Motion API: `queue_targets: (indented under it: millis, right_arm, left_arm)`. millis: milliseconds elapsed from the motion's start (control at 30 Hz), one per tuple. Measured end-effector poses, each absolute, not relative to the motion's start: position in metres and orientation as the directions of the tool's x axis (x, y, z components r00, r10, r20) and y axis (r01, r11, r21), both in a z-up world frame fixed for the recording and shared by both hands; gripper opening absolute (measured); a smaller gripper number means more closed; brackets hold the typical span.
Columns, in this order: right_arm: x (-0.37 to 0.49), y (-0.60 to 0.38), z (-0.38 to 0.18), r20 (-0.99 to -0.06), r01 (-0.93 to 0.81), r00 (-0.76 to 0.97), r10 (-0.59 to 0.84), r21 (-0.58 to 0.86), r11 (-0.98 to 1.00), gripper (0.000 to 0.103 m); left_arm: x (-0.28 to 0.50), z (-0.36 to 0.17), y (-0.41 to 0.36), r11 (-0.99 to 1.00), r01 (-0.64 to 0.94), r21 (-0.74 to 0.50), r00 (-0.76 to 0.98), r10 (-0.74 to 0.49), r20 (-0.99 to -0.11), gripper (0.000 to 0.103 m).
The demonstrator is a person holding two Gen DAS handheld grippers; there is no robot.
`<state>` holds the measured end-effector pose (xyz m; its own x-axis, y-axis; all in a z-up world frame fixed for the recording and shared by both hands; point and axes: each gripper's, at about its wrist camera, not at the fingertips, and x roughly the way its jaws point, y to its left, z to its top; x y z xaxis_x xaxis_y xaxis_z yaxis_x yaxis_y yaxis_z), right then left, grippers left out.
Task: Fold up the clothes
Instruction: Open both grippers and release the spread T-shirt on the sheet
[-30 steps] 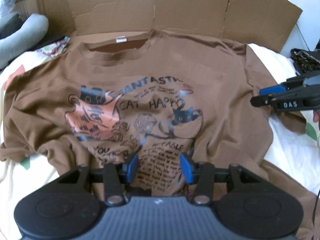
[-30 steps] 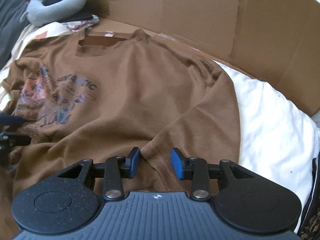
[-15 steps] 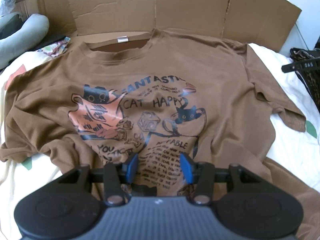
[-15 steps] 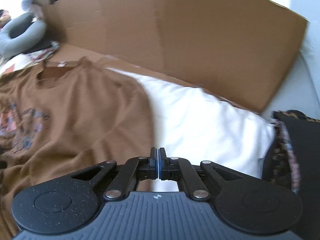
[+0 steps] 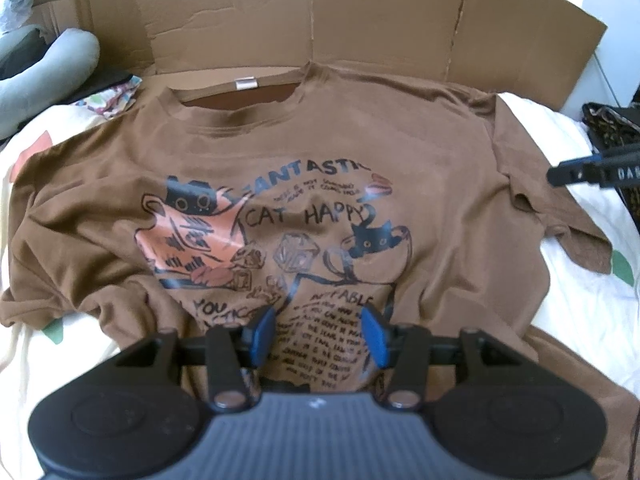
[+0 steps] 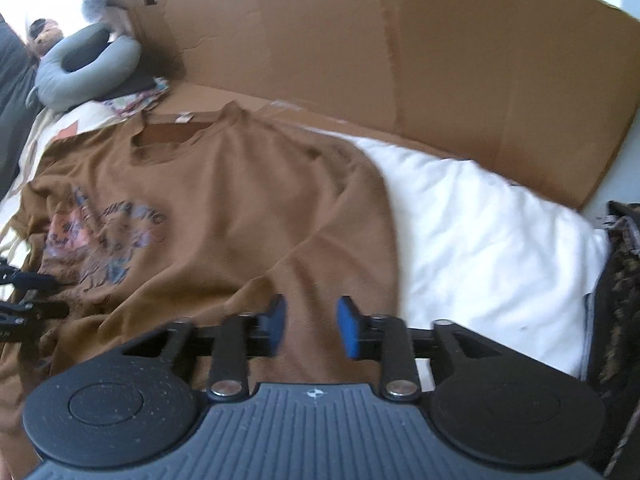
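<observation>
T-shirt (image 5: 320, 152) flat; right tool (image 6: 311, 330) just opened, empty

Brown T-shirt (image 5: 320, 168) flat, print up; left tongs (image 5: 320, 334) parted above hem; cardboard (image 5: 380, 20) behind collar.

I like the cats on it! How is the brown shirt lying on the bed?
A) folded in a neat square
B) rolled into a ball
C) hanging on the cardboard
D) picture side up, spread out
D: the shirt lies spread out, with its cat print and both sleeves showing.
</observation>
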<state>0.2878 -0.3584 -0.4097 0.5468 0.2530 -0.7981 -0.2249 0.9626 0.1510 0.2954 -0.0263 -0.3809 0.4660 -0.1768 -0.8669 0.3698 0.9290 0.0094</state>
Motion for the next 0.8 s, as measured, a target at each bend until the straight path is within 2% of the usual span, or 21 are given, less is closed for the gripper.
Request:
queue_targets:
  millis: [167, 433, 500, 533, 567, 667, 800]
  right_arm:
    - [0.285, -0.328, -0.416, -0.810, -0.287, 0.523, 0.264, 0.125, 0.950, 0.043]
    - [0.298, -0.305, -0.436, -0.829, -0.272, 0.519, 0.207, 0.069, 0.960, 0.043]
    - [0.300, -0.305, -0.437, -0.828, -0.282, 0.520, 0.208, 0.063, 0.957, 0.038]
    - [0.301, -0.308, -0.436, -0.829, -0.283, 0.517, 0.214, 0.071, 0.957, 0.023]
    - [0.303, -0.311, -0.435, -0.830, -0.281, 0.512, 0.221, 0.081, 0.956, 0.017]
    - [0.307, -0.324, -0.428, -0.825, -0.260, 0.514, 0.234, 0.110, 0.959, 0.010]
    - [0.306, -0.348, -0.416, -0.809, -0.218, 0.543, 0.224, 0.122, 0.968, 0.007]
  left_arm:
    - [0.293, -0.382, -0.024, 0.928, 0.373, 0.004, 0.459, -0.181, -0.870, 0.051]
    - [0.295, -0.381, -0.019, 0.930, 0.367, -0.016, 0.456, -0.194, -0.869, 0.051]
    - [0.295, -0.382, -0.018, 0.930, 0.368, -0.010, 0.452, -0.188, -0.872, 0.051]
    - [0.295, -0.382, -0.018, 0.930, 0.367, -0.009, 0.450, -0.186, -0.873, 0.051]
    - [0.295, -0.382, -0.018, 0.931, 0.365, -0.009, 0.449, -0.185, -0.874, 0.051]
    - [0.295, -0.382, -0.020, 0.930, 0.368, -0.006, 0.447, -0.183, -0.875, 0.051]
    - [0.295, -0.383, -0.023, 0.929, 0.371, 0.001, 0.444, -0.177, -0.878, 0.052]
